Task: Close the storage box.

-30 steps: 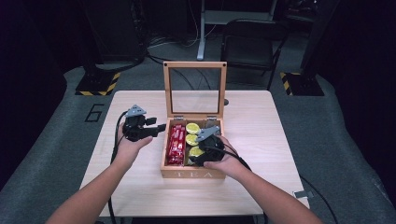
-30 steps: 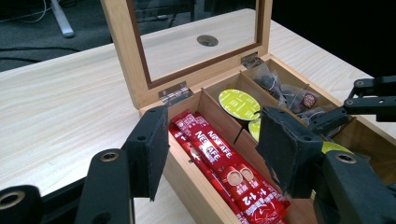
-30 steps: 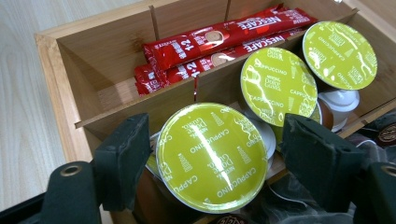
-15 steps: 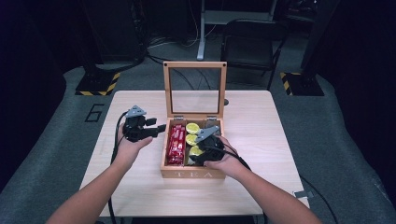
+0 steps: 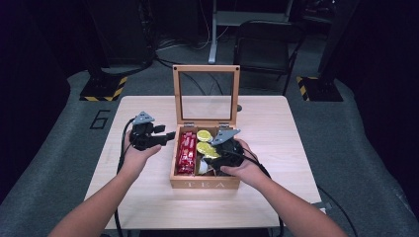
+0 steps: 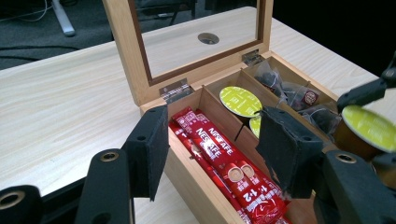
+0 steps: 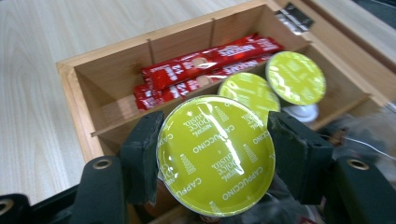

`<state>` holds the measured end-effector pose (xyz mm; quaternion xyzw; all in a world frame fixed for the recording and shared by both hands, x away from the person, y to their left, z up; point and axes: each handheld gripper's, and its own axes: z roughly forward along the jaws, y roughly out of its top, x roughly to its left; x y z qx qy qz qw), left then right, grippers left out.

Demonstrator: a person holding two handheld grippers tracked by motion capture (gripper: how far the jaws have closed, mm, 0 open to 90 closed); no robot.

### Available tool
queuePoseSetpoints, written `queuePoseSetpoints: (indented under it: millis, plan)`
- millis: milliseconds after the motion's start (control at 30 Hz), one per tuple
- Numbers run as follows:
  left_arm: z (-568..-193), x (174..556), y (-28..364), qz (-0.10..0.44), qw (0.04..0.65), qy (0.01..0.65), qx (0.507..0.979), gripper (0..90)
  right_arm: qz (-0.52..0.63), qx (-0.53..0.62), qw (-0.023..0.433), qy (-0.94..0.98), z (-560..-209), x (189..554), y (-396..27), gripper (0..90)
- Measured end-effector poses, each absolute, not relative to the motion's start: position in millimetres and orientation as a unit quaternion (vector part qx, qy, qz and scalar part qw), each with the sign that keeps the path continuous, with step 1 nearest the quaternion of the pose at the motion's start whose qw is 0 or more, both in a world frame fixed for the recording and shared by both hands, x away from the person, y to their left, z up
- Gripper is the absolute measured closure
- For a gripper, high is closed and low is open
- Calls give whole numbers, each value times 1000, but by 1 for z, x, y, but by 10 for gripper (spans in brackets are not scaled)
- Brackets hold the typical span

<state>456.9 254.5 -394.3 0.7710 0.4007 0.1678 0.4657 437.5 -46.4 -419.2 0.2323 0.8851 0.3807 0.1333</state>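
A wooden tea box (image 5: 205, 183) stands on the table with its glass lid (image 5: 206, 94) up. Red Nescafe sachets (image 5: 187, 150) fill its left compartment (image 6: 219, 154). Two green-lidded capsules (image 7: 295, 77) lie in the middle one. My right gripper (image 7: 215, 140) is shut on a third capsule, marked cappuccino (image 7: 215, 154), and holds it just above the box's middle and right part (image 5: 207, 149). My left gripper (image 5: 168, 136) hovers open at the box's left wall with nothing between its jaws (image 6: 212, 140).
Dark wrapped tea bags (image 6: 289, 91) fill the right compartment. The table (image 5: 276, 123) has bare wood around the box. A cable hole (image 6: 208, 38) sits behind the lid. A chair (image 5: 264, 47) and a stand (image 5: 214, 29) are beyond the far edge.
My right gripper has shifted slightly over the box with the capsule held in it. The left gripper has stayed where it was.
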Motion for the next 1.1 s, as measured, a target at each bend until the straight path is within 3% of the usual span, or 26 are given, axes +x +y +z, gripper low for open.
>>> queuePoseSetpoints:
  millis: [433, 1100]
  plan:
    - [-395, 457, 255, 169, 465, 404, 769, 432, 368, 284, 169, 869, -407, 447, -91, 377]
    - [-394, 457, 256, 169, 464, 404, 770, 432, 329, 349, 222, 849, -417, 468, -147, 378]
